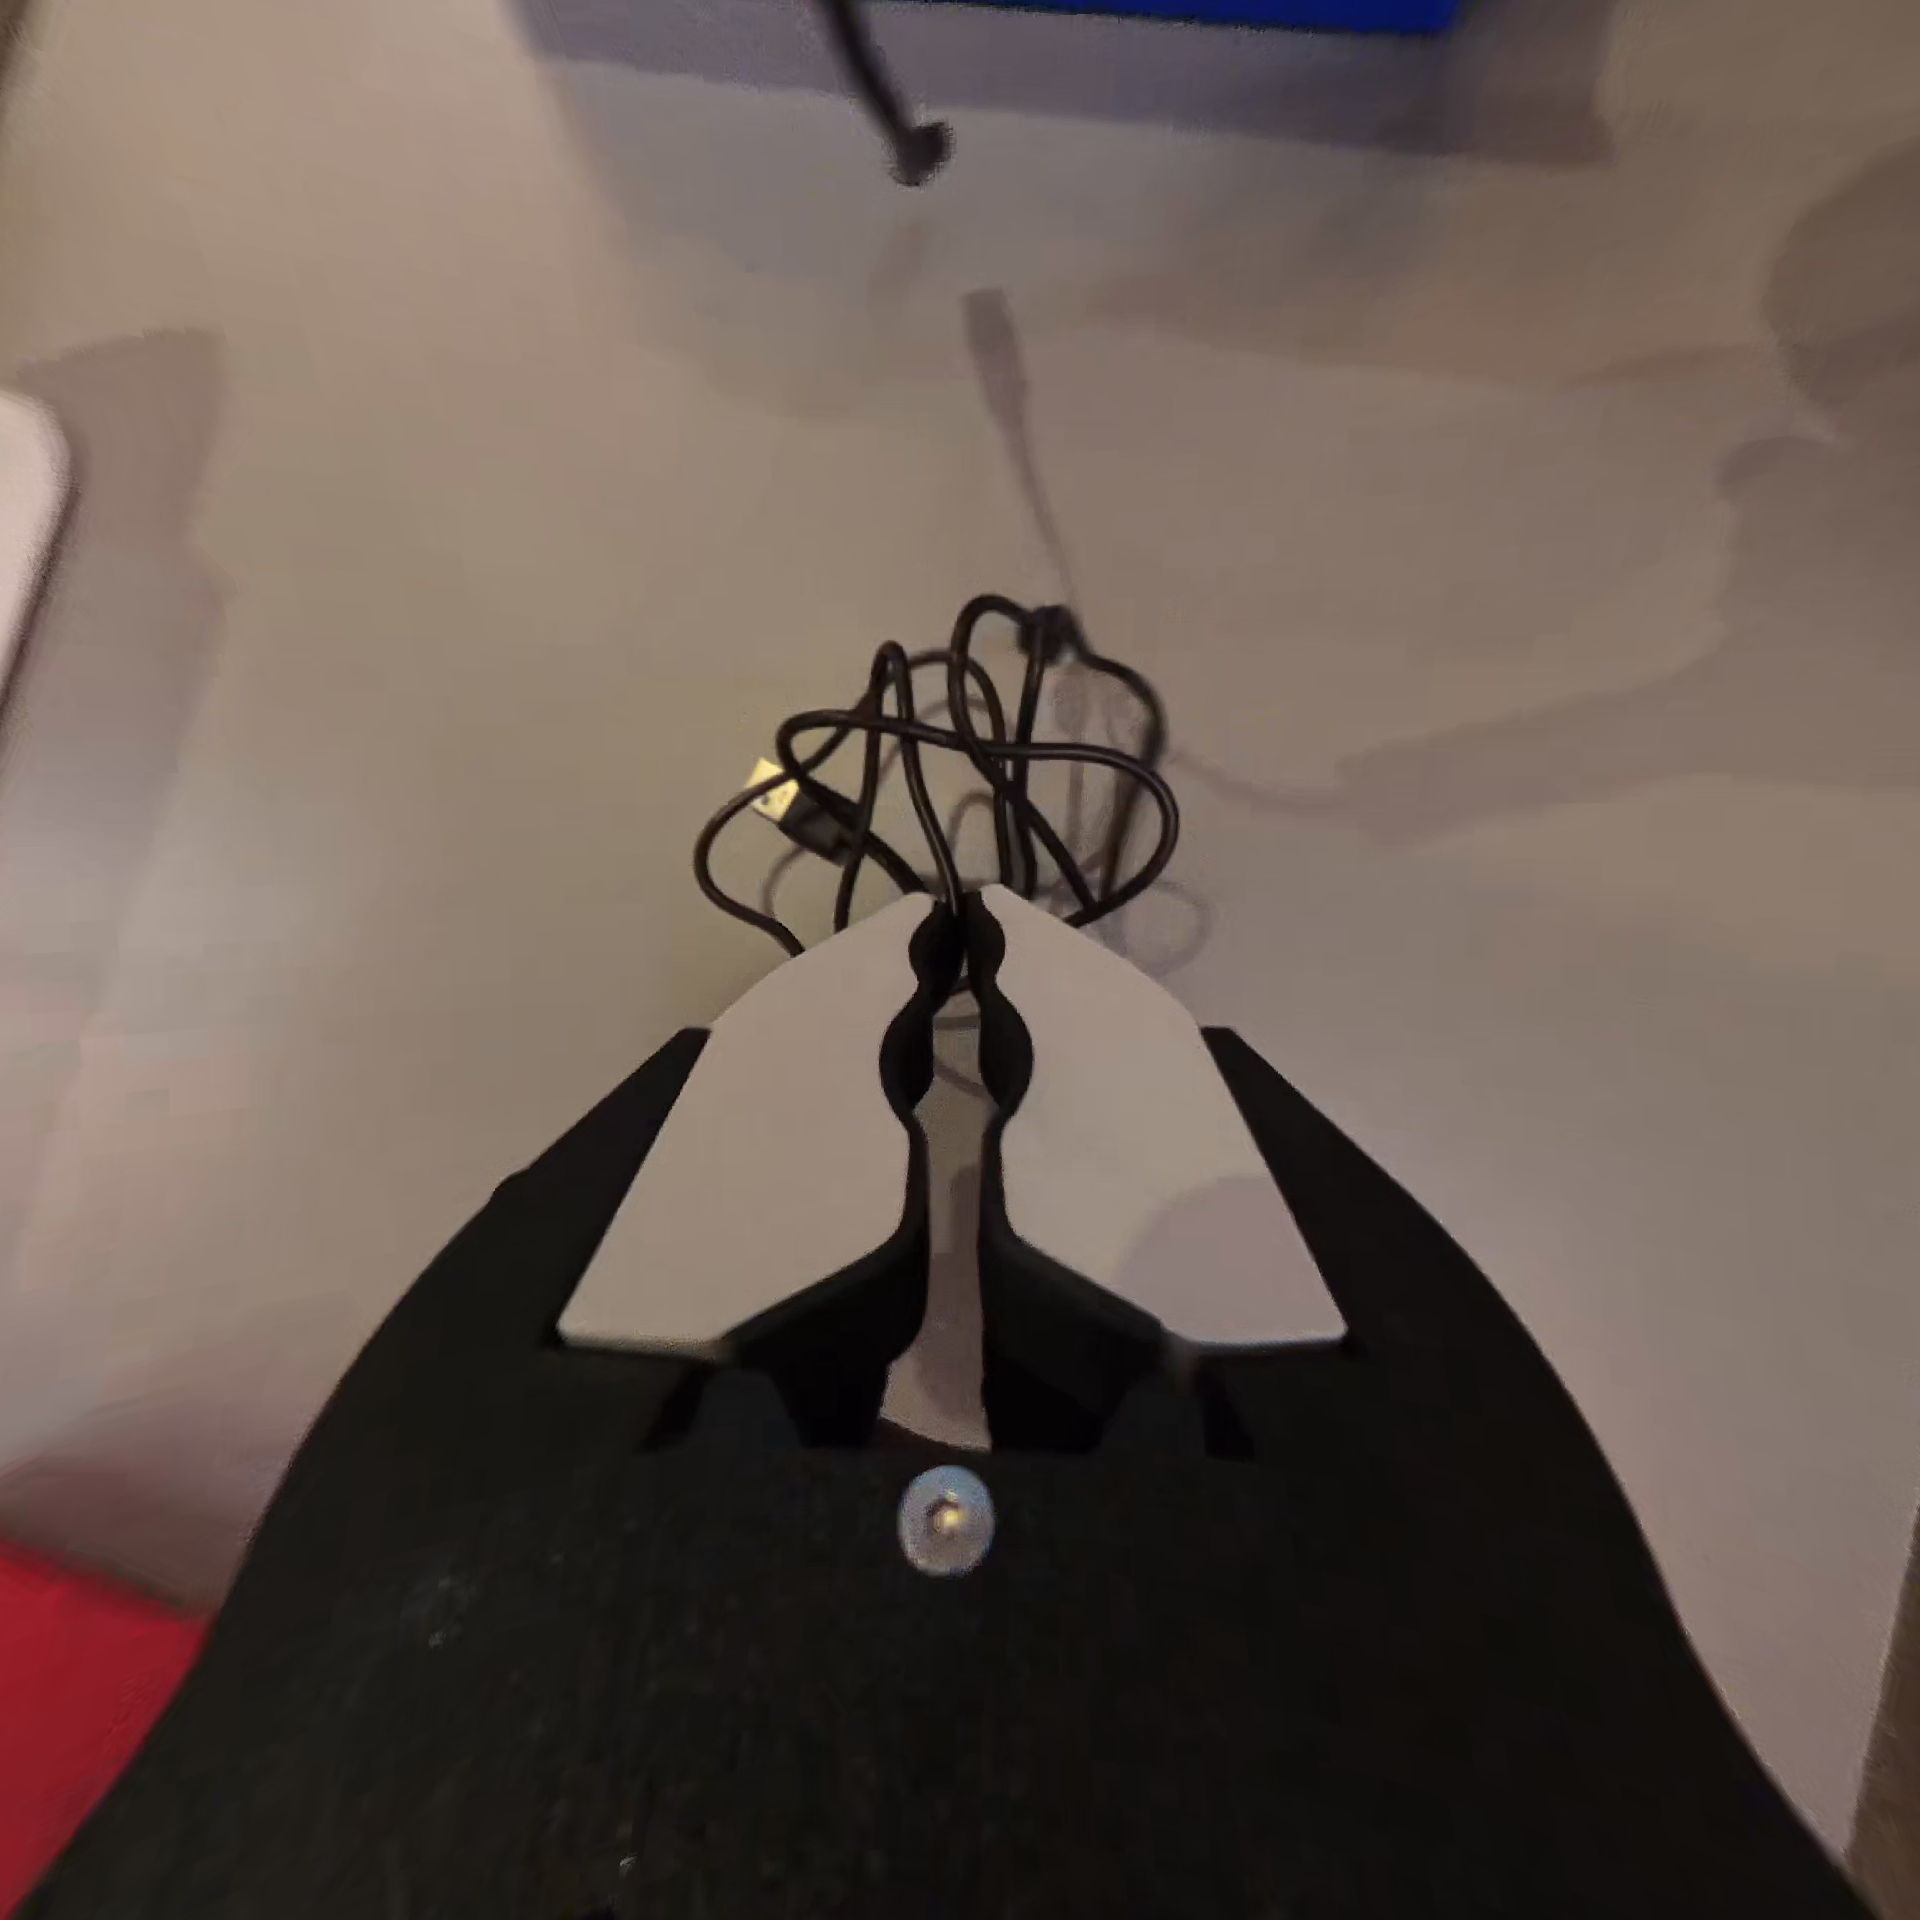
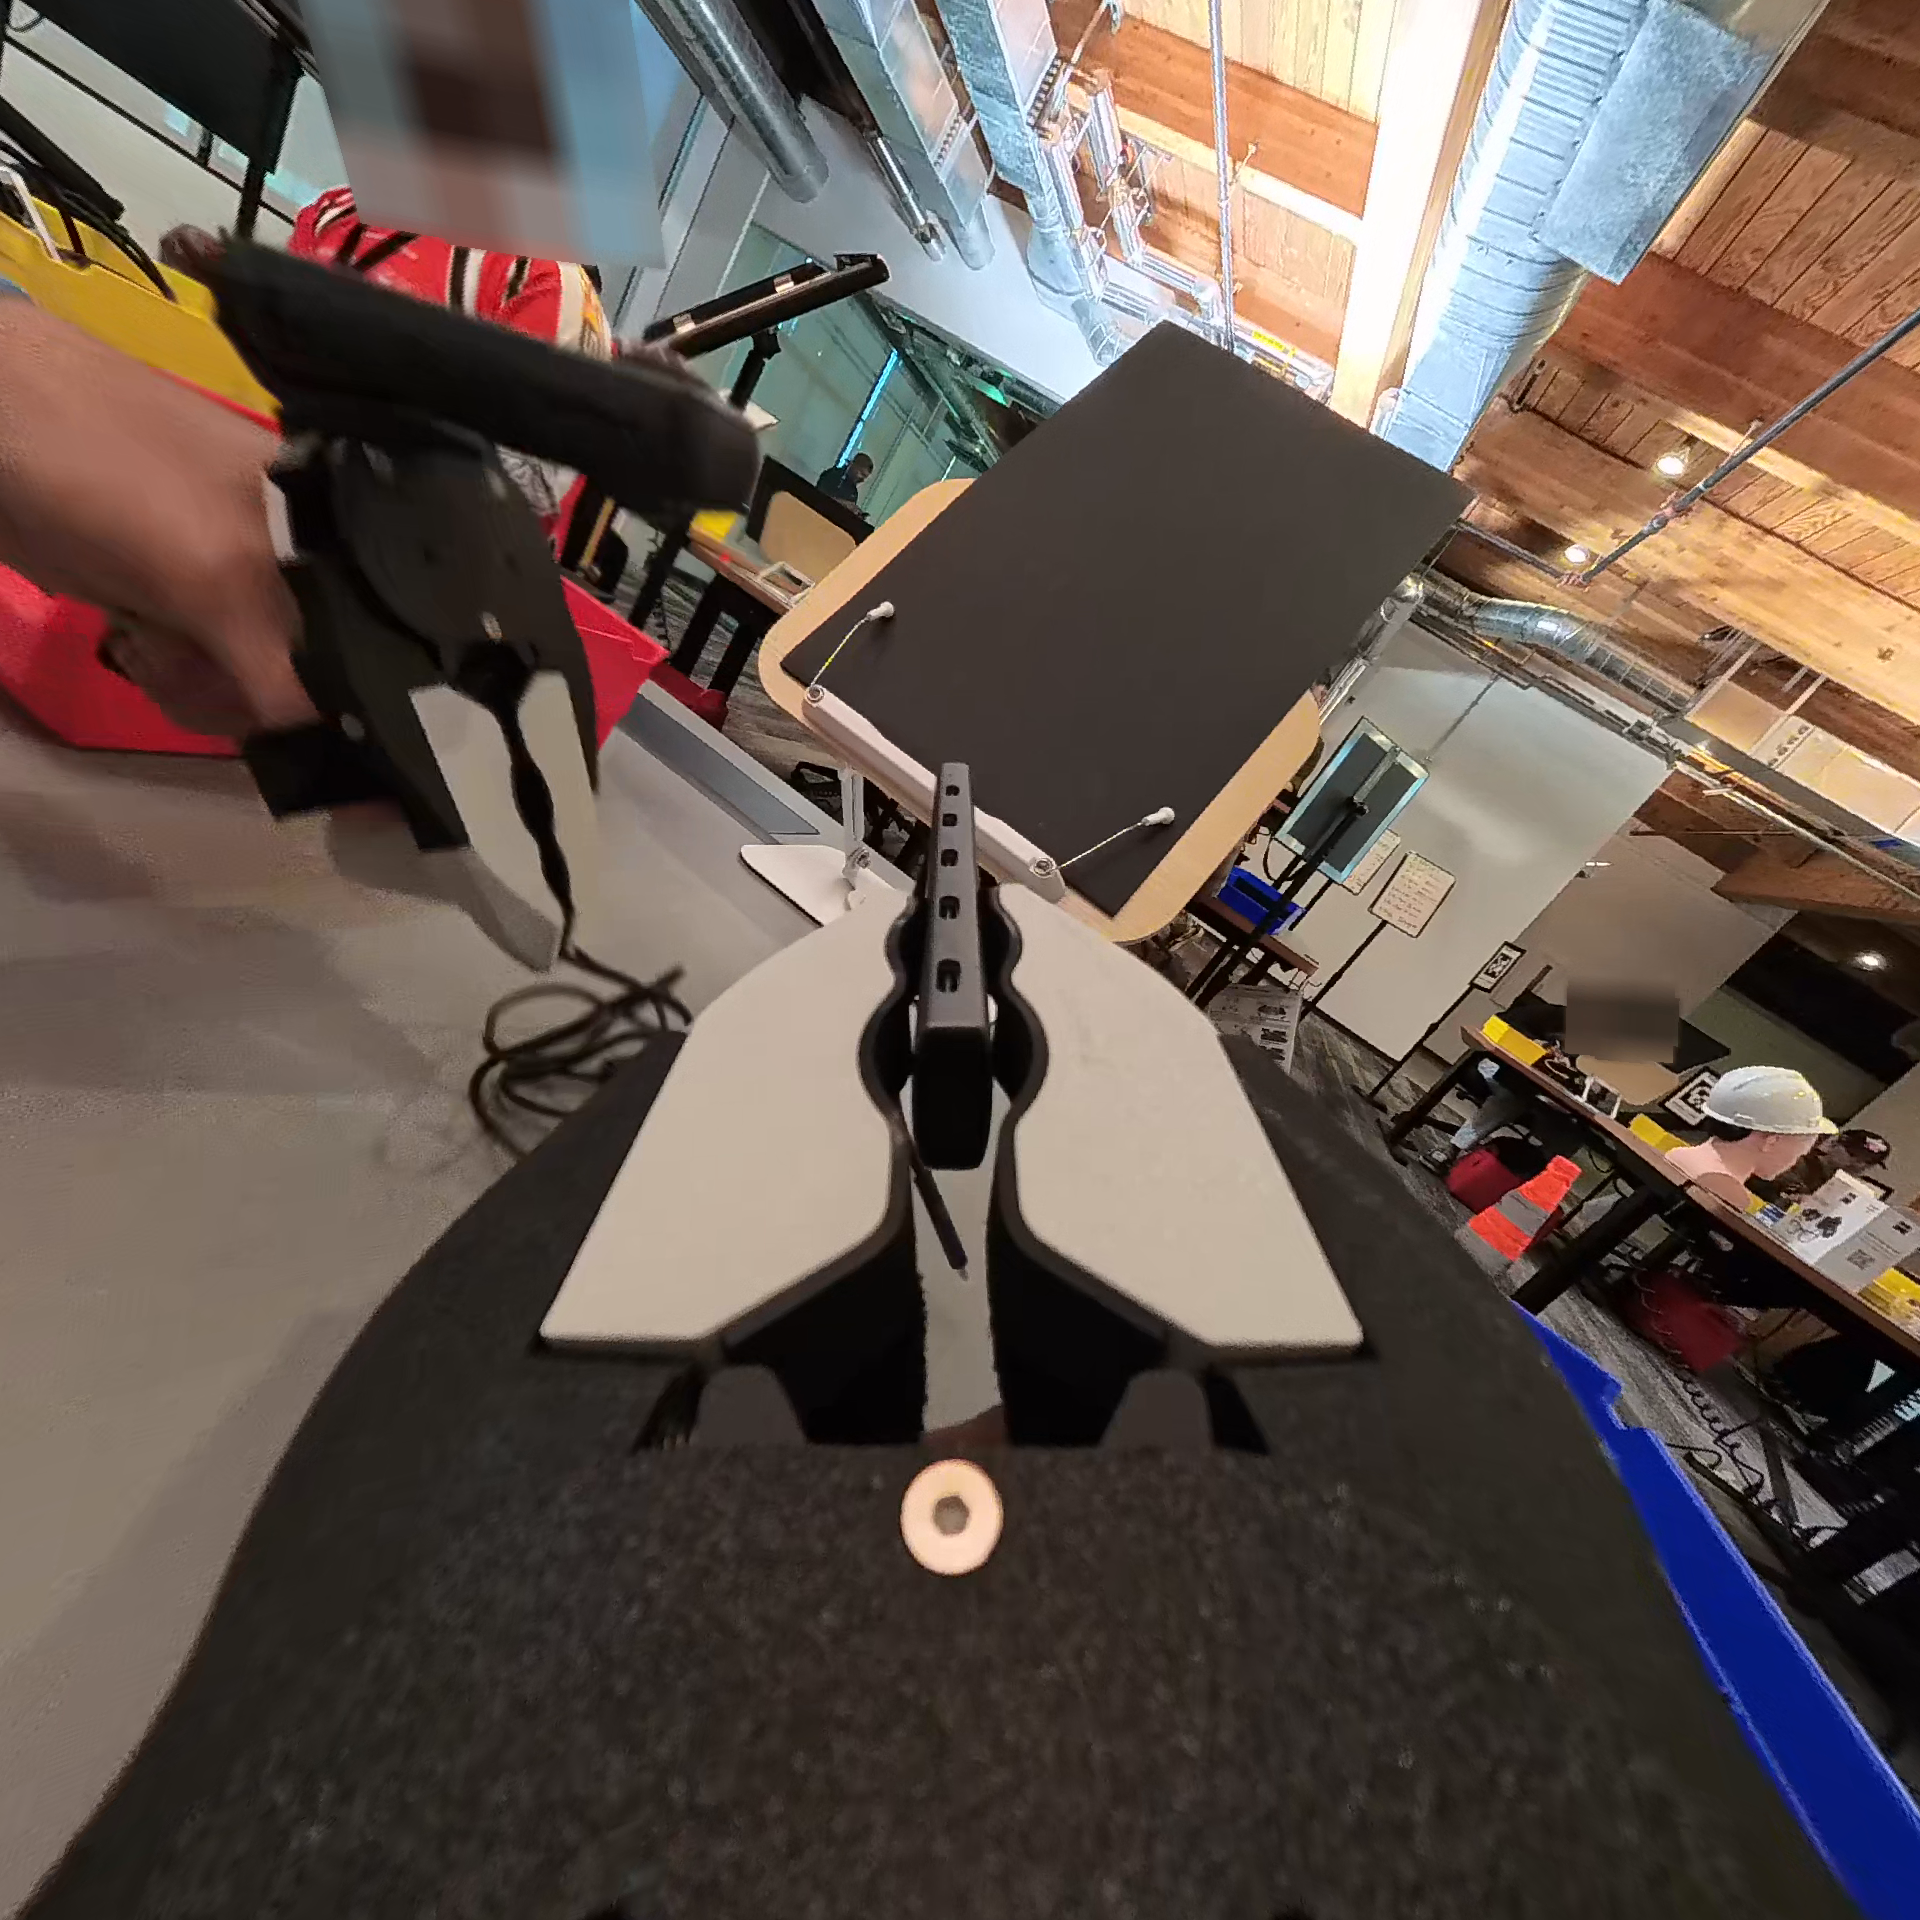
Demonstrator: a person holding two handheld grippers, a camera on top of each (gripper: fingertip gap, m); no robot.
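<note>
Your right gripper [image 2: 951, 935] pinches a slim black hub [image 2: 948, 997] | left gripper [image 1: 954, 902], jaws pressed on a tangled black cable [image 1: 935, 769], hangs over the grey table [image 1: 416, 727] | blue bin [image 1: 1195, 16] far.

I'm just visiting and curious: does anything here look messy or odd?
Yes: the black cable lies in a tangled heap on the grey table, one strand pinched in the left gripper. The right gripper clamps a slim black hub.

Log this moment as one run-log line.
left gripper: shut on tangled black USB cable | right gripper: shut on slim black slotted hub
</note>
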